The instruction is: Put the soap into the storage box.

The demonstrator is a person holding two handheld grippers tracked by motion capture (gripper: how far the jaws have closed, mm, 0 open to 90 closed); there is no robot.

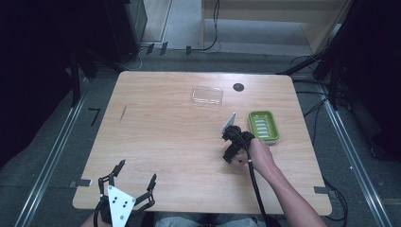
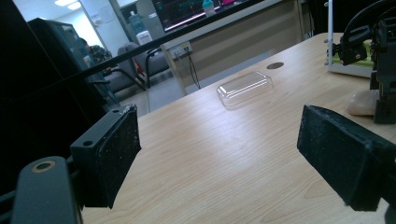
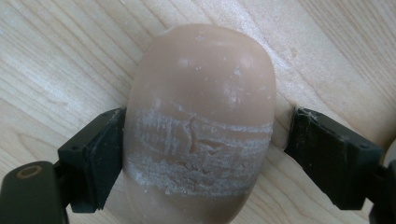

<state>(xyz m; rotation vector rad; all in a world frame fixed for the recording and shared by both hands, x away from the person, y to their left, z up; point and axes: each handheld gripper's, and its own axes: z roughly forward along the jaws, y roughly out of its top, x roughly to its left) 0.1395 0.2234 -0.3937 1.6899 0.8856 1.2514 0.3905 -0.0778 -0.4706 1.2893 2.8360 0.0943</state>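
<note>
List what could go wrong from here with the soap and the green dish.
1. The right gripper straddles the soap bar, but only one pad seems to touch; a gap shows at the other. The rounded bar may slide or turn as the jaws close.
2. The band where the pads meet the bar looks scuffed and cracked, so a hard squeeze could gouge it.
3. The green soap dish sits close beside the gripper, so a careless lift could knock it.
</note>
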